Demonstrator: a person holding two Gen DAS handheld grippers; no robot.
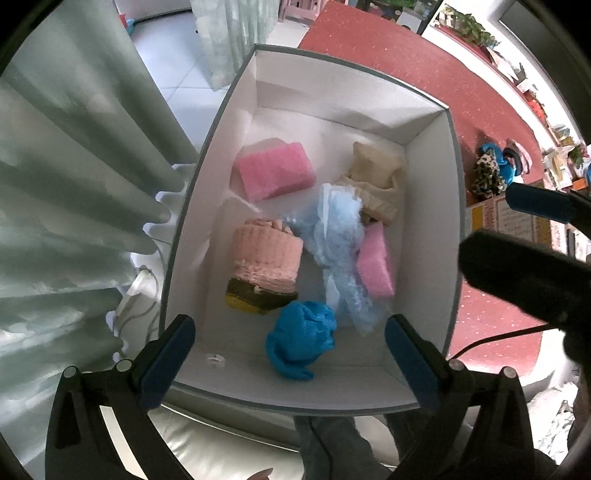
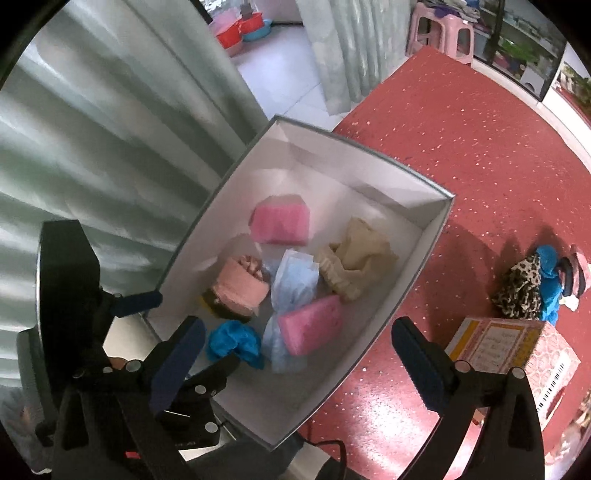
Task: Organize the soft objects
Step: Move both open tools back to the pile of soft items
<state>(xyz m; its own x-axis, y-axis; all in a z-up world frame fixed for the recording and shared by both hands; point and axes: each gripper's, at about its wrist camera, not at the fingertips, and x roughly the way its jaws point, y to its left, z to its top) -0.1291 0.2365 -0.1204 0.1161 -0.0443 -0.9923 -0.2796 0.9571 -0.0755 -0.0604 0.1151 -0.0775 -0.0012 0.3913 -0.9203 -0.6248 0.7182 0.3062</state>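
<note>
A white box (image 1: 432, 206) (image 2: 406, 258) stands on the red table. Inside lie two pink sponges (image 1: 275, 170) (image 2: 310, 328), a beige cloth (image 1: 376, 177), a pale blue net (image 1: 340, 236), a pink knitted roll (image 1: 267, 254) and a crumpled blue glove (image 1: 301, 339) (image 2: 234, 341). My left gripper (image 1: 291, 354) is open and empty above the box's near end, over the blue glove. My right gripper (image 2: 299, 354) is open and empty above the box's near right side. More soft things, a leopard cloth (image 2: 517, 291) and a blue piece (image 2: 550, 284), lie on the table to the right.
A pink patterned carton (image 2: 517, 350) sits on the red table (image 2: 461, 147) near the right of the box. Pale green curtains (image 1: 74, 184) hang to the left. A pink stool (image 2: 439, 33) stands beyond the table.
</note>
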